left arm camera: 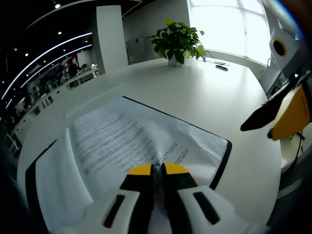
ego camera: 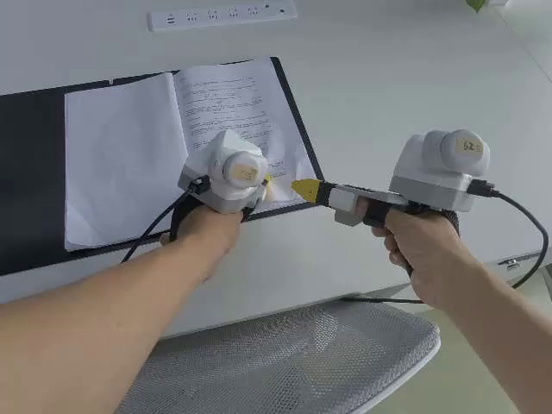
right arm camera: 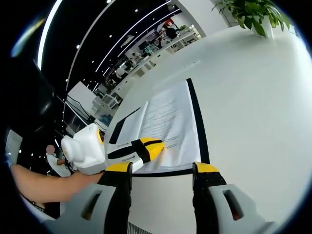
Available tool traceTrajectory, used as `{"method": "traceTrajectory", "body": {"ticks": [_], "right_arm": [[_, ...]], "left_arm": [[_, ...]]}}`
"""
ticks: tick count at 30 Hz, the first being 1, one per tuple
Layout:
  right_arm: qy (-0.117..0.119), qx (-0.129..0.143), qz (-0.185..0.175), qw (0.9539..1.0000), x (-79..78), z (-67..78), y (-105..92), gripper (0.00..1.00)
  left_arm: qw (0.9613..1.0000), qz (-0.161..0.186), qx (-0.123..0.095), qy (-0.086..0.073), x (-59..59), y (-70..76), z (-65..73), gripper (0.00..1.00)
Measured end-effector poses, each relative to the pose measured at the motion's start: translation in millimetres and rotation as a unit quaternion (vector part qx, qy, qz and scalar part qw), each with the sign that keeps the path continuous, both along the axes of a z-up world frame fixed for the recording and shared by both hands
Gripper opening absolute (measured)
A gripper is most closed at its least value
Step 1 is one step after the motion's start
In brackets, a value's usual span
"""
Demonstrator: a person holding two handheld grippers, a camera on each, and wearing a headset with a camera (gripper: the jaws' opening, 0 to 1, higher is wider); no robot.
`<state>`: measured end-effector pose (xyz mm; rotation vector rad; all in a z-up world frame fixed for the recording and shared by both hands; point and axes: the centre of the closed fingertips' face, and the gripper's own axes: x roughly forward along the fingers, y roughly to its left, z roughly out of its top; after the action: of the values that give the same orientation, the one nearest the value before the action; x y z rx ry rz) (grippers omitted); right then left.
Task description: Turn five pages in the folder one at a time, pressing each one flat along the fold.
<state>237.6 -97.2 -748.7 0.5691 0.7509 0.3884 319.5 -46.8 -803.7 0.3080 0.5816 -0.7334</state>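
**Left tongs [left arm camera: 156, 171] closed on the page corner, right tongs [right arm camera: 161, 169] open alongside**

The left tongs have their jaws pressed together, tips down on the near corner of the printed page [left arm camera: 126, 139]. I cannot tell whether paper is pinched between them. The right tongs gape wide, empty, just off the near right corner of the open folder [ego camera: 34, 129]. The sheet looks thin, limp and easily creased, so it is best taken lightly by that free corner. Beyond the folder's black edge the white table [ego camera: 388, 78] gives broad room, and a power strip [ego camera: 222, 15] lies well behind.
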Motion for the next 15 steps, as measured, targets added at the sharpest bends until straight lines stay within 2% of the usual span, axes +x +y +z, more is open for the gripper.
{"method": "traceTrajectory", "body": {"ticks": [2, 7, 10, 12, 15], "right_arm": [[-0.001, 0.001, -0.002, 1.0000, -0.1, 0.0, -0.6, 0.48], [0.000, 0.002, -0.004, 1.0000, -0.4, -2.0, -1.6, 0.47], [-0.005, 0.005, -0.007, 0.9999, 2.0, -2.5, -2.7, 0.45], [-0.007, 0.008, -0.011, 0.9999, 5.4, -4.5, -3.6, 0.44], [-0.004, 0.003, -0.011, 0.9999, 8.0, -10.1, -4.5, 0.42]], "left_arm": [[0.9999, -0.006, 0.007, -0.007, -0.2, -0.5, 0.1, 0.05], [1.0000, 0.004, 0.002, -0.006, 0.8, 0.7, 1.7, 0.03], [1.0000, 0.006, -0.005, 0.001, 1.0, 0.7, 2.0, 0.02], [0.9995, 0.019, -0.020, 0.016, 1.6, 1.0, 1.9, 0.02], [0.9989, 0.028, -0.028, 0.024, 1.8, 1.4, 1.6, 0.01]]}}
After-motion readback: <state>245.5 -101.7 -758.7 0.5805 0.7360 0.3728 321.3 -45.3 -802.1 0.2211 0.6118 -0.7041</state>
